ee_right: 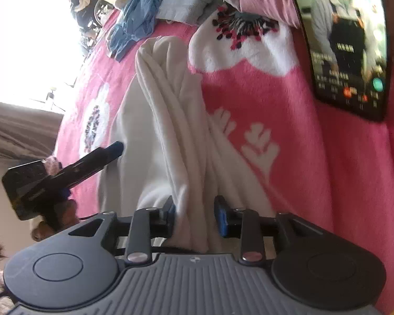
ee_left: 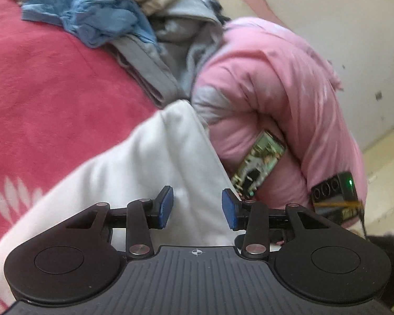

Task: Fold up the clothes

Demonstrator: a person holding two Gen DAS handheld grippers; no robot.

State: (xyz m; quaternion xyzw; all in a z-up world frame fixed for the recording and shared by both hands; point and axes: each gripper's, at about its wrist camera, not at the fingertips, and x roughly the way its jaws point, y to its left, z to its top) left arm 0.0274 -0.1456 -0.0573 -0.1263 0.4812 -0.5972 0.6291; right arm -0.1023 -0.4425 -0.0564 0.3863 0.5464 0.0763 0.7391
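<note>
A white garment [ee_left: 149, 162] lies on a pink flowered blanket [ee_left: 44, 84]. My left gripper [ee_left: 197, 207] hovers over its near edge, jaws open, with the cloth under the blue pads and not pinched. In the right wrist view the same white garment [ee_right: 170, 120] runs away from me in long bunched folds. My right gripper [ee_right: 195, 214] stands open with a bundle of those folds between its fingers. The pads do not squeeze the cloth. The left gripper [ee_right: 115, 148] shows at the left, reaching over the garment's side.
A heap of clothes lies at the far end, with a blue piece [ee_left: 92, 18], a grey one [ee_left: 155, 65] and cream ones. A pink quilt [ee_left: 275, 78] bulges on the right, and a phone [ee_right: 349, 39] with a lit screen leans against it. Bright window at left.
</note>
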